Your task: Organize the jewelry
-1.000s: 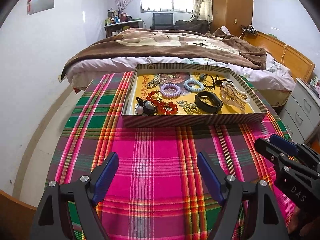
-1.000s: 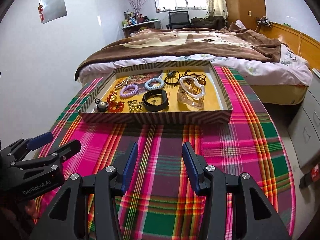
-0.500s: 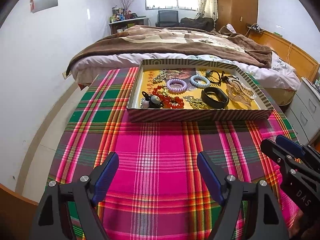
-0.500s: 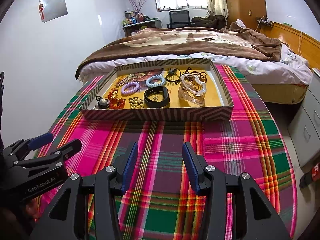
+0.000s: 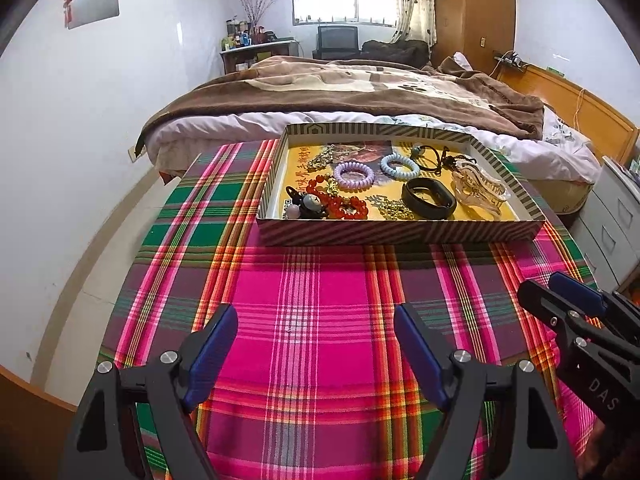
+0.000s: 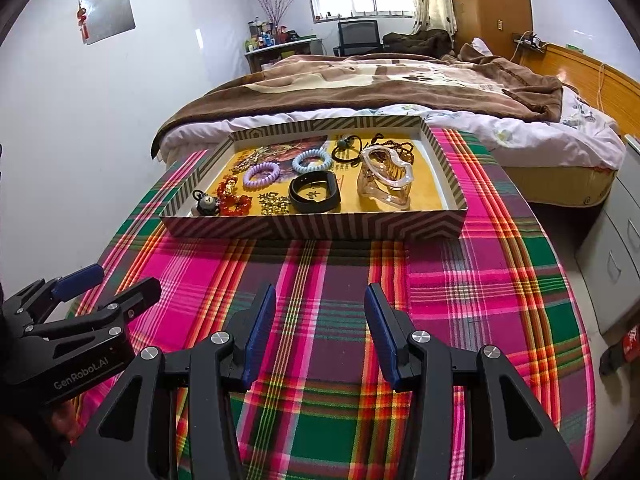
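Observation:
A striped shallow box (image 5: 400, 234) (image 6: 312, 228) with a yellow floor stands on the plaid tablecloth at the far side. In it lie a purple coil hair tie (image 5: 354, 172) (image 6: 261, 172), a pale blue coil tie (image 5: 399, 166) (image 6: 311, 161), red beads (image 5: 344, 204) (image 6: 234, 202), a black band (image 5: 429, 198) (image 6: 315, 192), a clear claw clip (image 5: 478, 190) (image 6: 385, 178), gold chains (image 5: 394, 210) and black cords (image 6: 348, 148). My left gripper (image 5: 316, 340) is open and empty over the cloth. My right gripper (image 6: 320, 320) is open and empty, short of the box.
The round table's plaid cloth (image 5: 320, 288) drops off at left and right edges. A bed with a brown blanket (image 5: 360, 92) lies right behind the table. White drawers (image 5: 624, 216) stand at the right, a white wall at the left.
Both grippers have moved slightly and the box sits a little further right and higher in the left view. Jaws unchanged, nothing picked up.

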{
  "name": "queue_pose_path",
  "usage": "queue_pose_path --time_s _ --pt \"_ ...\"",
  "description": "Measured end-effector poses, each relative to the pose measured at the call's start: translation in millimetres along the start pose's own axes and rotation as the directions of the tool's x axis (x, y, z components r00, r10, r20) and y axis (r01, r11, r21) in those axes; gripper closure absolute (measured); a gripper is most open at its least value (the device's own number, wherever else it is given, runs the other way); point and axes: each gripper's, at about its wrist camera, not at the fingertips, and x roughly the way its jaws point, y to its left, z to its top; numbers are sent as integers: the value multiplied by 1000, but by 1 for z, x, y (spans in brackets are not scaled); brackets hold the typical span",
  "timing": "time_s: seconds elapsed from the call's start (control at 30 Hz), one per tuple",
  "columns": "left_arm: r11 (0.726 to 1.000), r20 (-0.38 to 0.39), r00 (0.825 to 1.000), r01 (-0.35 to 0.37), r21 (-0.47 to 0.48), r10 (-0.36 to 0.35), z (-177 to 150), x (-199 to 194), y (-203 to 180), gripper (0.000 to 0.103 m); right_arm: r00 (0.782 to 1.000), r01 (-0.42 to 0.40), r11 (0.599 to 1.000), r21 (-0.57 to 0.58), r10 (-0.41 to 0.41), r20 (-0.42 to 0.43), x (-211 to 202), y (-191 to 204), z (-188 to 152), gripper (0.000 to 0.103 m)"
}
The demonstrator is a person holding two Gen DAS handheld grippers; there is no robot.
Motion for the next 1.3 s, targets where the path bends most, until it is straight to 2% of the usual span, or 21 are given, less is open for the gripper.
queue_pose_path --time_s 1.3 --pt "1000 -6 1000 -4 -28 4 -3 3 2 23 1000 -6 1000 8 6 1 -1 1 -3 56"
